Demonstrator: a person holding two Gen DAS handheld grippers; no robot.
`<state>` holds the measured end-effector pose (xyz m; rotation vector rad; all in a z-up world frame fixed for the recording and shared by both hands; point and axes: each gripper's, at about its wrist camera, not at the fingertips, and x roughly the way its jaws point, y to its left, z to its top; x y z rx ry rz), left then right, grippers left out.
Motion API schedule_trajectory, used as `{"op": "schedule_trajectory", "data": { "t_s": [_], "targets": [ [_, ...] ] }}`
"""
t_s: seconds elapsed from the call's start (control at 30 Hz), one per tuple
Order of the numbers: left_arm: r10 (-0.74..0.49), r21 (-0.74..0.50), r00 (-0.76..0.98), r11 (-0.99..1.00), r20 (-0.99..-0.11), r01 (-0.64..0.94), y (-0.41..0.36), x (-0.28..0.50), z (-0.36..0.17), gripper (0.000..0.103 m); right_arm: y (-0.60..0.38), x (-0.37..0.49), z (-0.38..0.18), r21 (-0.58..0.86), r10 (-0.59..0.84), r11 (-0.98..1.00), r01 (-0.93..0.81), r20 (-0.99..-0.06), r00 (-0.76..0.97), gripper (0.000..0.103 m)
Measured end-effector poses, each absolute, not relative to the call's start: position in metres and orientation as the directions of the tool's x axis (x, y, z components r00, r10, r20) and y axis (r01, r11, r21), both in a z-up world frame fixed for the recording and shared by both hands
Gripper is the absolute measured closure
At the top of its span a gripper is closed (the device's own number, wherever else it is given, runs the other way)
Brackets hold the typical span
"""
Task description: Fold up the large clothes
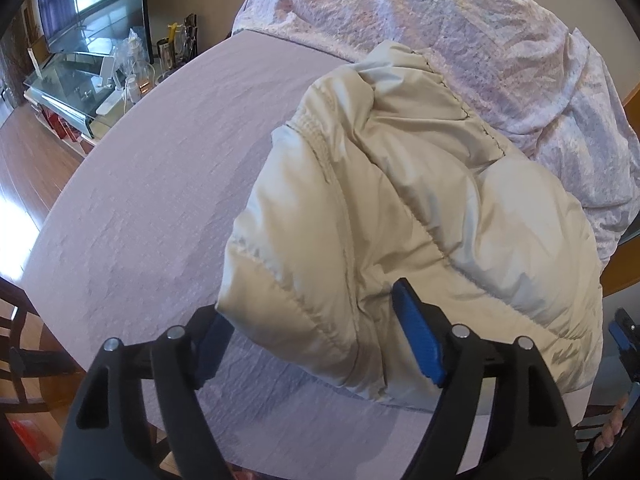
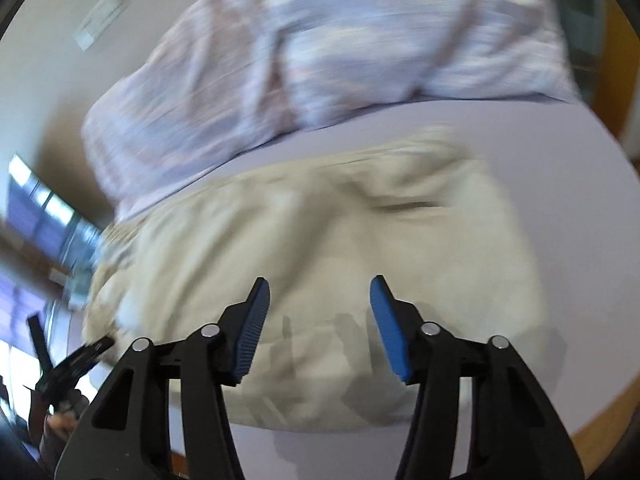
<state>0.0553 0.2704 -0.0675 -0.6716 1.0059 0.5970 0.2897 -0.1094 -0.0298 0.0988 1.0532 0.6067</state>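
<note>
A cream puffer jacket (image 1: 400, 220) lies folded into a bulky bundle on the lilac tablecloth (image 1: 140, 200). My left gripper (image 1: 316, 340) stands open astride the jacket's near corner. Its left pad sits at the jacket's edge and its right pad rests over the fabric, without pinching it. In the blurred right wrist view, my right gripper (image 2: 318, 300) hangs open just above the near part of the jacket (image 2: 320, 232), with nothing between its fingers. The left gripper (image 2: 76, 364) shows at that view's left edge.
A heap of pink-and-lilac patterned fabric (image 1: 460, 32) fills the back of the round table (image 2: 592, 424). Beyond the table's left edge are a dark wooden chair (image 1: 16, 344), a wood floor, and a glass stand (image 1: 68, 96) with clutter under a TV.
</note>
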Motion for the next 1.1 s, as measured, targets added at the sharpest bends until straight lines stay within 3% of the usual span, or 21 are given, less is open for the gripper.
{"op": "schedule_trajectory", "data": {
  "t_s": [0.27,0.7,0.87,1.1],
  "targets": [
    [0.136,-0.241,0.418,0.643,-0.898,-0.727,0.272,0.055,-0.068,0.025,-0.033,0.273,-0.048,0.34,0.533,0.763,-0.549,-0.812,0.238,0.056],
    [0.116,-0.274,0.428,0.612,-0.896,-0.741,0.28,0.055,-0.071,0.024,-0.006,0.282,-0.099,0.283,0.423,0.807,-0.518,-0.889,0.174,0.056],
    [0.108,-0.299,0.446,0.6,-0.889,-0.742,0.285,0.058,-0.07,0.021,0.012,0.281,-0.113,0.196,0.355,0.818,-0.541,-0.912,0.206,0.056],
    [0.087,-0.347,0.471,0.562,-0.878,-0.751,0.294,0.06,-0.074,0.02,0.013,0.286,-0.122,0.199,0.367,0.81,-0.551,-0.906,0.211,0.056]
  ]
}}
